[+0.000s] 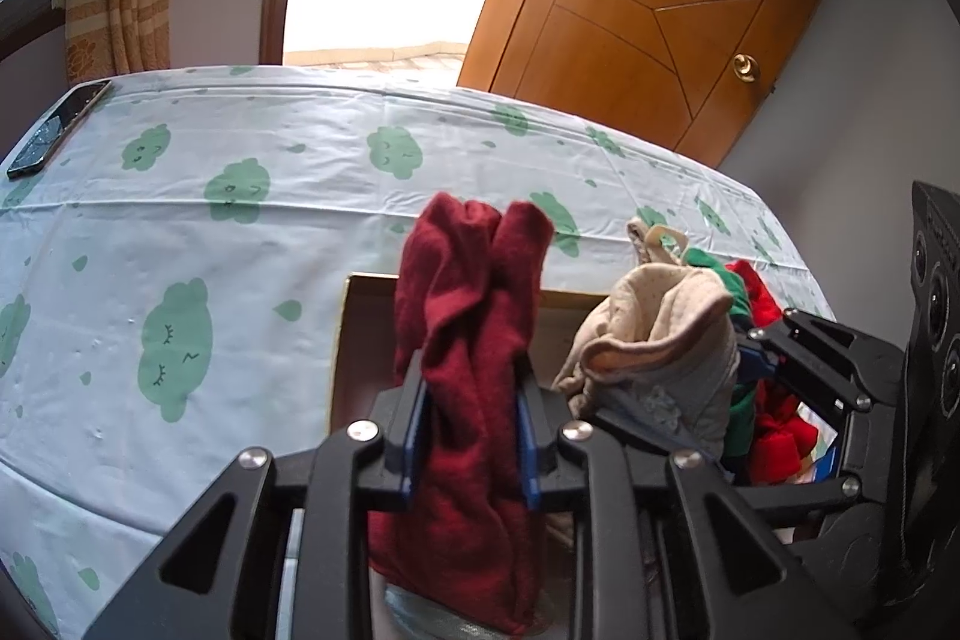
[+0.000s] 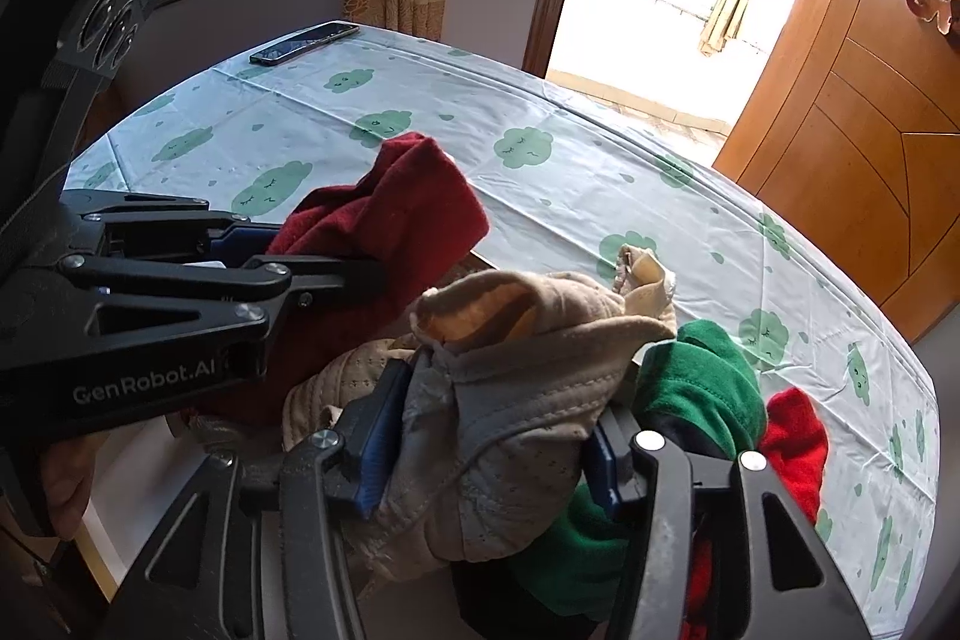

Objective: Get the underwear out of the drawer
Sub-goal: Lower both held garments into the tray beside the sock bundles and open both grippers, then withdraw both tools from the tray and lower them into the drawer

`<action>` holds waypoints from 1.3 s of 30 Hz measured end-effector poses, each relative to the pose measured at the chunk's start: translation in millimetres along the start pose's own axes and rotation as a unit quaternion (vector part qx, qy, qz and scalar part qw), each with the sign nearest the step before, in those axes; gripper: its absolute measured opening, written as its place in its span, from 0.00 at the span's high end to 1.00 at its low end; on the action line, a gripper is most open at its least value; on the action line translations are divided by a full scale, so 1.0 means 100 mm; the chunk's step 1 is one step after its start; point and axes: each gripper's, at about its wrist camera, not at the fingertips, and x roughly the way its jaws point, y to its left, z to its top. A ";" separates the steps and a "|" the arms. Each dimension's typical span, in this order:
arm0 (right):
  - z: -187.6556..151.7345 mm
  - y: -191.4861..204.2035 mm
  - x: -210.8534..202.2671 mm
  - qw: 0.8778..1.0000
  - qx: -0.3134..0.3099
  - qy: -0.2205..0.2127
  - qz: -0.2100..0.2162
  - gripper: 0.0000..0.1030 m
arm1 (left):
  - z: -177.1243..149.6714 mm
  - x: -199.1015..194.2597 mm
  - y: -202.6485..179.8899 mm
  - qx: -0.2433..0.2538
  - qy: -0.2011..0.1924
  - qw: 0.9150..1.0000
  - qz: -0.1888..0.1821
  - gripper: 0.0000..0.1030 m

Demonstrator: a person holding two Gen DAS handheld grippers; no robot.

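My left jaws (image 1: 471, 436) clench a dark red garment (image 1: 468, 340) that fills the lower centre of the left view. My right jaws (image 2: 486, 454) stand either side of a beige-grey garment (image 2: 510, 388); I cannot tell whether the pads press on it. Green (image 2: 702, 388) and bright red (image 2: 798, 436) clothes crowd just to its right. All sit over the open drawer (image 1: 360, 292). Behind lies a cloud-print counter (image 1: 240, 232), a phone (image 1: 60, 127) at its upper-left edge, and a wooden door (image 1: 660, 10) at upper right.
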 end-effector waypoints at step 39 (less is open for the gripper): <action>-0.71 0.13 -1.39 0.993 0.033 -0.115 0.006 0.33 | -0.51 -0.97 -0.43 0.026 -0.057 0.997 -0.054 0.39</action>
